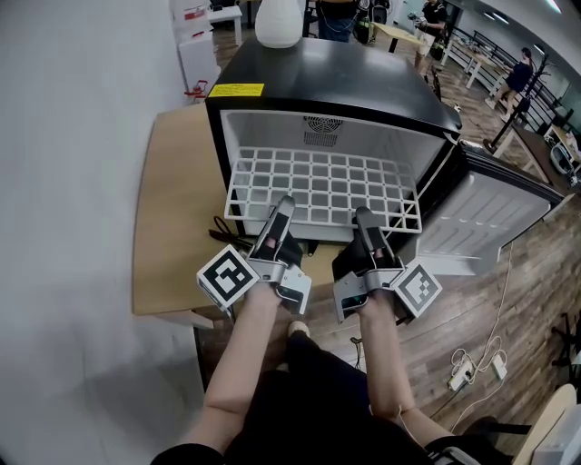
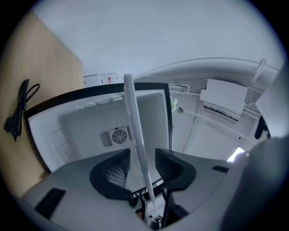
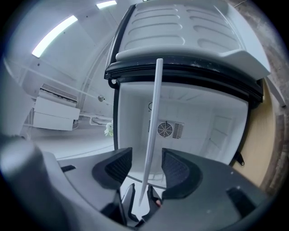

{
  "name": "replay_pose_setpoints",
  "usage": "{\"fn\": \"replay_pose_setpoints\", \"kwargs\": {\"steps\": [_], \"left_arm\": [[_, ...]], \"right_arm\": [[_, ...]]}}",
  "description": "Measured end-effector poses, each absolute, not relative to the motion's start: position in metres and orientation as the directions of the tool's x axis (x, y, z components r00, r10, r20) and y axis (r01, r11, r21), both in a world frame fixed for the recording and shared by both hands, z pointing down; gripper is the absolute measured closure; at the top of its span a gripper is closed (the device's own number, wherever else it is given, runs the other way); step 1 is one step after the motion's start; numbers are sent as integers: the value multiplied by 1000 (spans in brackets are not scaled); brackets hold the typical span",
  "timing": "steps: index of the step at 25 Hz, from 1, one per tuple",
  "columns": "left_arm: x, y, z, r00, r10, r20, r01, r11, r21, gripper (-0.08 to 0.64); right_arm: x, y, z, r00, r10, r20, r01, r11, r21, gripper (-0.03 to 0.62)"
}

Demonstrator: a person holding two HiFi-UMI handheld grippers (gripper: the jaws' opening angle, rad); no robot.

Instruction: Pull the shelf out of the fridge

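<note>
— Wooden tabletop (image 1: 168,227) against a white wall (image 1: 73,163): is that what the fridge (image 1: 327,77) stands on?

— Yes. It is a small black fridge with its door (image 1: 490,213) swung wide to the right, over the plank floor (image 1: 517,309). A white vase (image 1: 278,20) sits on its top. A black cable (image 1: 221,232) lies on the tabletop by its left front corner.

— Where is the shelf (image 1: 322,186)?

— It is a white wire grid, drawn partway out. Its back part lies inside the white cavity, below the fan grille (image 1: 321,130) at the rear. Its front edge juts past the opening toward the person.

— And the grippers?

— Both reach up to that front edge. The left gripper (image 1: 283,207) meets it left of centre and the right gripper (image 1: 365,218) right of centre, side by side with a few grid cells between them.

— Do they clamp it?

— No. In the left gripper view the shelf shows edge-on as a pale bar running between the two dark pads (image 2: 115,171). There is a gap on each side of it, so the jaws are spread. The right gripper view shows the same: the bar passes between the ribbed pads (image 3: 177,170), clear of both.

— So nothing is pinched?

— Nothing. The shelf's edge sits between the fingers of each gripper, and neither pair presses on it.
</note>
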State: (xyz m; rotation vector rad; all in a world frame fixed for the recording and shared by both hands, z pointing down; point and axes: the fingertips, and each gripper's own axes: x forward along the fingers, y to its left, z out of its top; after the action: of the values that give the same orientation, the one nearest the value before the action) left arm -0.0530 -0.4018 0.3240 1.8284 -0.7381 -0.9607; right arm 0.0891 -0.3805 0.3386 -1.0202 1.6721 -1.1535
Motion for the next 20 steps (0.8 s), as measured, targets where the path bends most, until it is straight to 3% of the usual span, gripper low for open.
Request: {"fn": "replay_pose_setpoints", "kwargs": {"steps": [7, 14, 20], "left_arm": [[-55, -378, 334, 586, -759, -284, -172, -459, 872, 399], [-56, -362, 358, 657, -741, -135, -483, -552, 679, 394], [-54, -361, 385, 637, -770, 39, -720, -575, 388, 394]], "right_arm": [[76, -362, 340, -388, -900, -198, -242, 307, -920, 383], [80, -347, 356, -413, -900, -140, -360, 303, -883, 388], [86, -345, 374, -408, -910, -77, -472, 282, -835, 442]]}}
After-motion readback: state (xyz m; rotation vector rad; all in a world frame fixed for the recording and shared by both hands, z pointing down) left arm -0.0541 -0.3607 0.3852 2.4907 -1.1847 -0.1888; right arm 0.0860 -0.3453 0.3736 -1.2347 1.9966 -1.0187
